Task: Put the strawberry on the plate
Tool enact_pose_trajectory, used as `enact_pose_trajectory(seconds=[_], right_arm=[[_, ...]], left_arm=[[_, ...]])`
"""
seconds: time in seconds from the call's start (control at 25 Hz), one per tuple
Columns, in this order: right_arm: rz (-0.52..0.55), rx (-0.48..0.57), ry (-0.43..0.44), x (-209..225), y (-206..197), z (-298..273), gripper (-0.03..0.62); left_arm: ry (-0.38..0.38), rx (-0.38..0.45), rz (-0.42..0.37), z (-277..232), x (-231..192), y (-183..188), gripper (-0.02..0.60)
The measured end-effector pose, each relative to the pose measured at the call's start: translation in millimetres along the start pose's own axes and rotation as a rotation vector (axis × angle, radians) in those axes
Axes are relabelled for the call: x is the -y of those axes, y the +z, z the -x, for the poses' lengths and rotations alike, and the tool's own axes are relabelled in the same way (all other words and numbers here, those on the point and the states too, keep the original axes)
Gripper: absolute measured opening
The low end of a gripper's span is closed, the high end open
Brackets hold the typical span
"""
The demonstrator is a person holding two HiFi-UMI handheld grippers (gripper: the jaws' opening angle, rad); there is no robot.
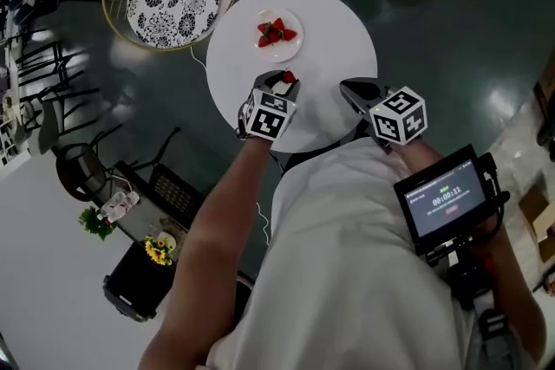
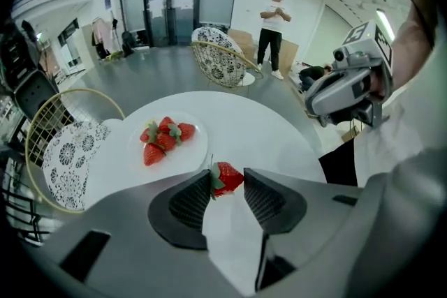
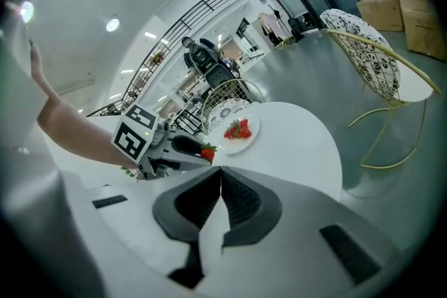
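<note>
Currently the round white worktop [image 1: 338,39] carries one white plate [image 2: 190,150] toward its far side, with a small heap of strawberries [image 2: 162,139] already on it. My left gripper [image 1: 279,81] is clamped on the task strawberry [image 2: 228,177]. It holds the fruit over the worktop on my side of the plate, near it but not above it. My right gripper [image 3: 220,176] hangs to the right with its jaws pressed together on nothing. Handling judgement: the fruit is light, soft and easily bruised, so grip force should be only enough to stop slipping. The ribbed pads take it across its flanks, which I judge the correct hold. Appearance: glossy red, conical, lying sideways, with the green calyx [image 2: 214,181] against the left pad.
</note>
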State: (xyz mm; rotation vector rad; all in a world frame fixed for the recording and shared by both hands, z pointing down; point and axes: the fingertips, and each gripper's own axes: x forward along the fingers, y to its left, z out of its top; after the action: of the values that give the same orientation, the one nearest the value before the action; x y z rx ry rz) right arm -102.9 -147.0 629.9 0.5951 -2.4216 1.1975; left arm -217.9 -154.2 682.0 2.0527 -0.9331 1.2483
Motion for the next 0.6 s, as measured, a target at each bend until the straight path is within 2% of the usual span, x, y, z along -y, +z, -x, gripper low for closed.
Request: enact_pose_trajectory(seconds=[0.28,0.48,0.6], right_arm=[[0.043,-0.048,0.047,-16,11,-12,0.008],[0.028,-0.060,0.048,-17,8,-11,0.008],[0.019,-0.063,0.045,-17,4,-9,0.008]], left_arm=[[0.071,0.065,0.154,20,-21,-4,0.159],[0.097,0.099,0.302,19,-36,2,0.159],[0.105,0.096,0.348,14,-41,4,0.158]])
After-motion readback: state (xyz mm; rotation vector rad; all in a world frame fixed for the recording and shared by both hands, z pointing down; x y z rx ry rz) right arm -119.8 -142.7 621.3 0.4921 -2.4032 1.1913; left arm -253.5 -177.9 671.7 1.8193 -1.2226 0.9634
